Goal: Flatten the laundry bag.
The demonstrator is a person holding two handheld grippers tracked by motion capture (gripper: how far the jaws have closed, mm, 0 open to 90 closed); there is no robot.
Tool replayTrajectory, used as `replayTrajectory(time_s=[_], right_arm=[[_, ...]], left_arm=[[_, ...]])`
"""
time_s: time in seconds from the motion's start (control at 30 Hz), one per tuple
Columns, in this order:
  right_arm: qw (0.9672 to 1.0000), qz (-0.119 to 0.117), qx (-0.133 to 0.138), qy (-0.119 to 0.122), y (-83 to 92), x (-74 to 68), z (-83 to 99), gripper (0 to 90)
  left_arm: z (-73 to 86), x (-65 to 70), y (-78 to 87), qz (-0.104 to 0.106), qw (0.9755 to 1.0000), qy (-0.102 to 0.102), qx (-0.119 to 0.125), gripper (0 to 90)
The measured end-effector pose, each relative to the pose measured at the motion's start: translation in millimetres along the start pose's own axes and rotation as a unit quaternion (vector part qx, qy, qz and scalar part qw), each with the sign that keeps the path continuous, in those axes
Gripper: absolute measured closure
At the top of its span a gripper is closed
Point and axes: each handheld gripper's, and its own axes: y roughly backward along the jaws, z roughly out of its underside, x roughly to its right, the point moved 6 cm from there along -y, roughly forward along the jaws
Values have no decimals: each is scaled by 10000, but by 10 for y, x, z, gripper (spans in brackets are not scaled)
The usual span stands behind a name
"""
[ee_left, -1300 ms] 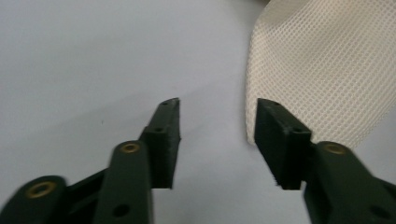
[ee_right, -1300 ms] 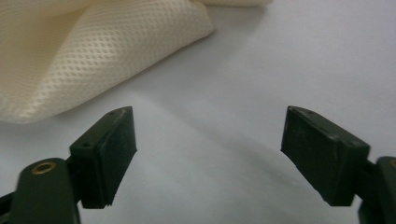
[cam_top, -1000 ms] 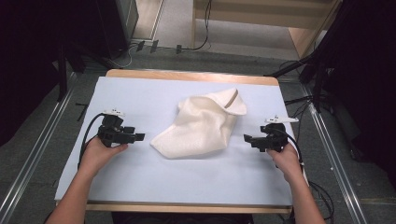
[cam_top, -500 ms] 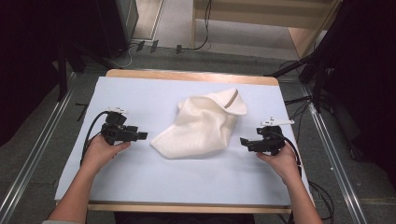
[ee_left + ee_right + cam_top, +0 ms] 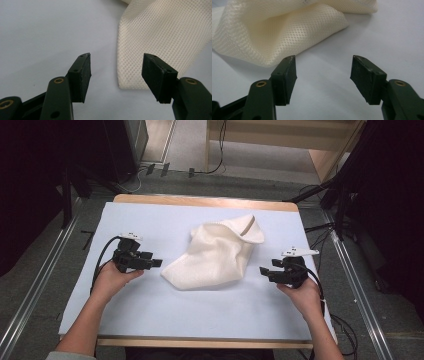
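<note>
A cream mesh cloth point(image 5: 215, 255) lies crumpled in the middle of the pale blue table cover point(image 5: 150, 220). My left gripper point(image 5: 156, 263) rests on the cover just left of the cloth's near corner and points at it. Its jaws have just been closing a little but stand open point(image 5: 116, 75), with the cloth's corner point(image 5: 160, 32) just ahead of the gap and untouched. My right gripper point(image 5: 263, 271) sits right of the cloth, pointing left. Its jaws have just been closing too and are open point(image 5: 323, 75) over bare cover, the cloth point(image 5: 282, 27) a short way beyond.
The table's wooden edge point(image 5: 200, 342) runs along the front. Metal rails point(image 5: 45, 285) line the floor on both sides. Cables point(image 5: 165, 170) lie on the floor behind the table, and wooden furniture point(image 5: 330, 160) stands at the back right.
My left gripper has edged slightly right toward the cloth's corner. The right hand has barely shifted. The cloth lies as before.
</note>
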Motion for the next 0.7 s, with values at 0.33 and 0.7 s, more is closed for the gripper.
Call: replayTrajectory(time_s=[0.33,0.7], right_arm=[[10000,-38,-57,-13,45,-93,-72,466],[9998,-156,10,130,85,-267,-240,494]], left_arm=[[-30,24,14,139,9998,142,-16,417],[-43,59,57,165,9998,126,-12,417]])
